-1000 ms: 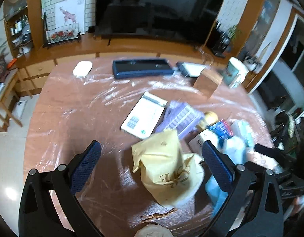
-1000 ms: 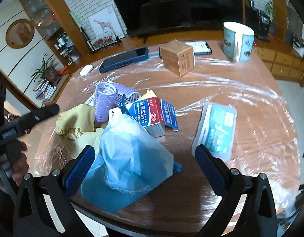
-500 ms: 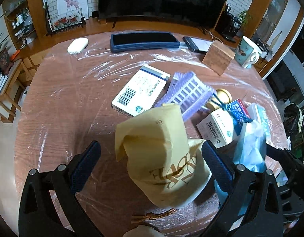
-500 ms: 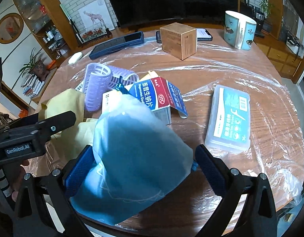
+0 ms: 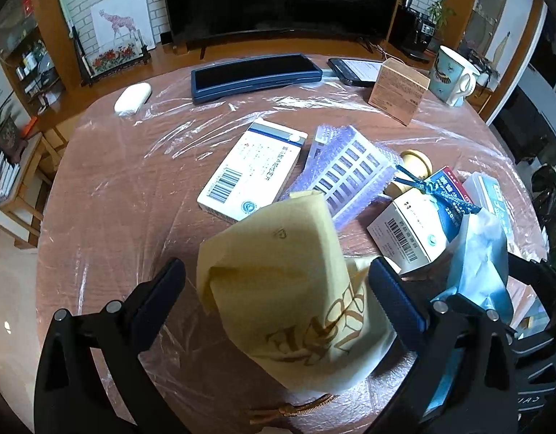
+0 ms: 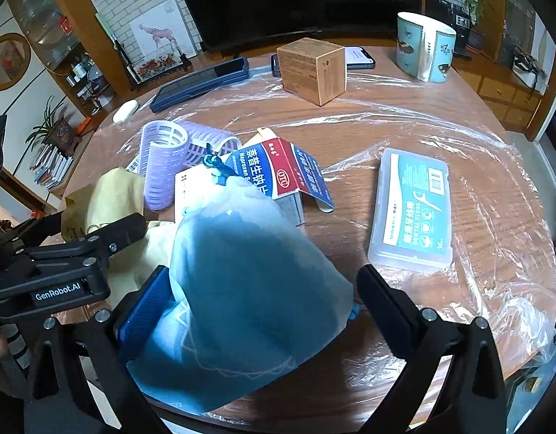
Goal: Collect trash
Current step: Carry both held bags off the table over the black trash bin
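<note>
Straddling the yellow drawstring bag (image 5: 296, 289) on the table (image 5: 115, 217), the left gripper (image 5: 278, 289) jaws stand open; close low, squarely. The right gripper (image 6: 260, 296) gapes around the blue drawstring bag (image 6: 249, 289).

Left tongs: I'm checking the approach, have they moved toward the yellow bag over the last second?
Yes. The left tongs have advanced over the table; the yellow bag now sits between the open jaws.
</note>
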